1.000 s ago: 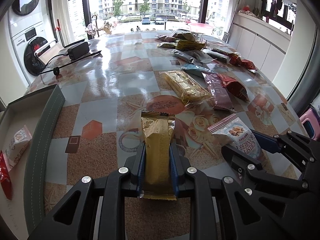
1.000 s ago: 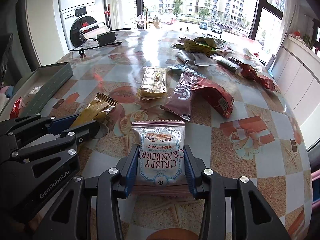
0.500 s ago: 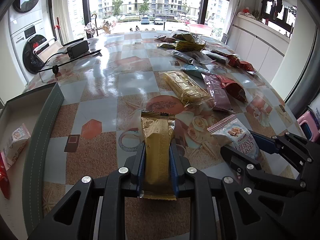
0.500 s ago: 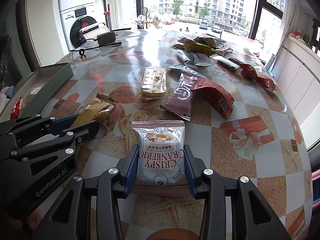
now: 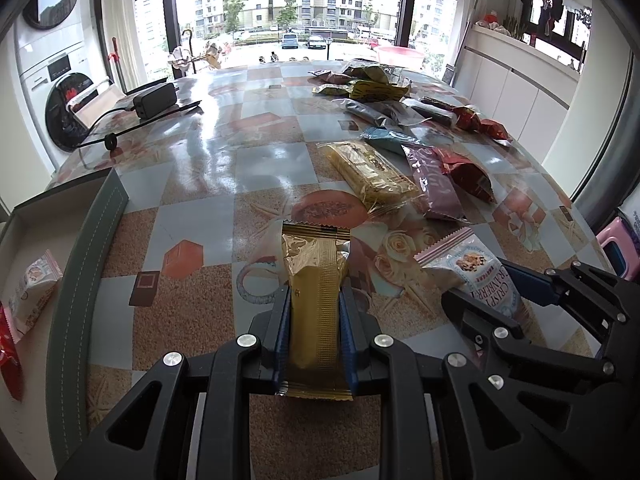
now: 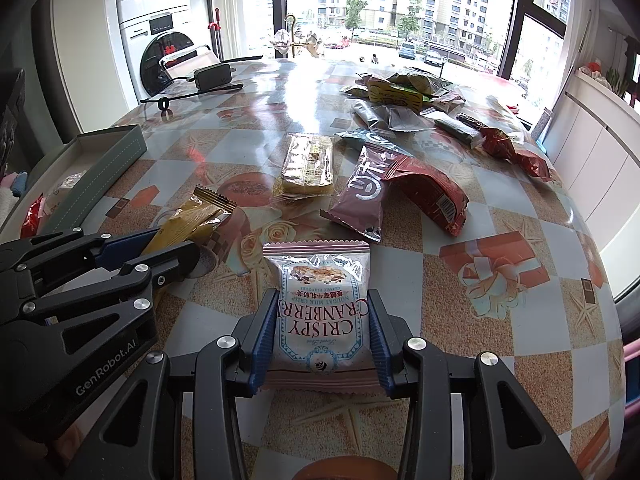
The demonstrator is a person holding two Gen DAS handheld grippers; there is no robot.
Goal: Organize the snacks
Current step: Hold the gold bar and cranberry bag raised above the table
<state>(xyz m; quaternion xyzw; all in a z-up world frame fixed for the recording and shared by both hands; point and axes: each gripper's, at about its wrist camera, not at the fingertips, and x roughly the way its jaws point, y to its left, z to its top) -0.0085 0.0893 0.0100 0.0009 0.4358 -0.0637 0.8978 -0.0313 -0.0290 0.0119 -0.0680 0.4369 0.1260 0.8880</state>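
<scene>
My left gripper is shut on a gold snack bar and holds it just above the table; the bar also shows in the right wrist view. My right gripper is shut on a white Crispy Cranberry packet, to the right of the left gripper; the packet shows in the left wrist view. A grey-green box at the table's left edge holds a white packet and a red one.
Loose snacks lie ahead: a yellow cracker pack, a maroon pack, a red pack and a far heap. A black power adapter with cable lies far left. The table edge curves at right.
Both grippers hold their snacks as before. They have lifted and drawn back slightly; the box at left looks a little farther away.
</scene>
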